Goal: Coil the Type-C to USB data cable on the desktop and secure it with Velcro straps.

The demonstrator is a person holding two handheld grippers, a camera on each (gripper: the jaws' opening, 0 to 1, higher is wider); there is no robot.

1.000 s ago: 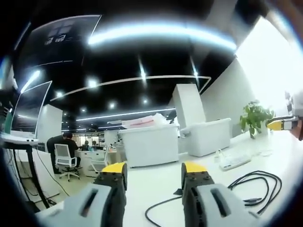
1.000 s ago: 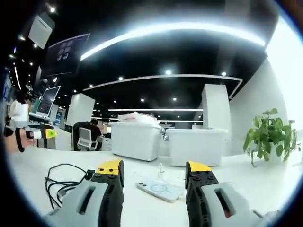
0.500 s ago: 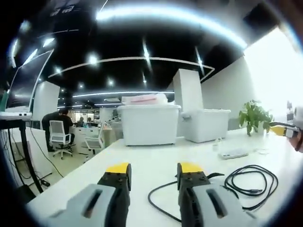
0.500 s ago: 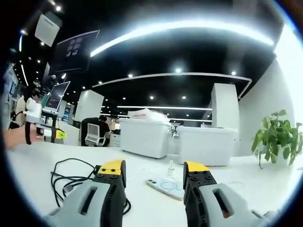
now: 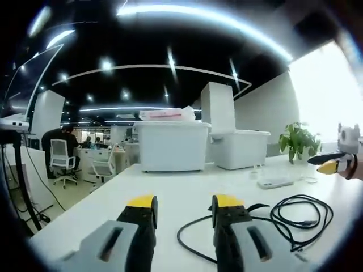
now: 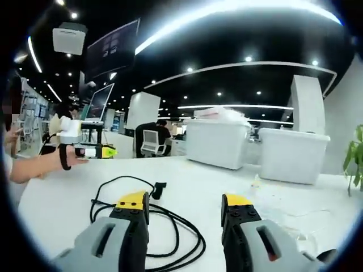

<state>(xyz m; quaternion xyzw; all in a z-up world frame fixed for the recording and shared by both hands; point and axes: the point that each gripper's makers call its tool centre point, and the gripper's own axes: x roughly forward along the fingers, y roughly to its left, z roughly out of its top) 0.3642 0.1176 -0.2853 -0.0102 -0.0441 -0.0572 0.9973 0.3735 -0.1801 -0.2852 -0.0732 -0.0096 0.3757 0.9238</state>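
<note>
Right gripper view swings down toward the cable, now sprawled loose on the worktop right under the parted, empty right tongs. Left tongs gape too, cable just beside them. Coiling hasn't started.

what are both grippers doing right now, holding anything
Left gripper: open, holding nothing, above the black cable.
Right gripper: open, holding nothing.
</note>
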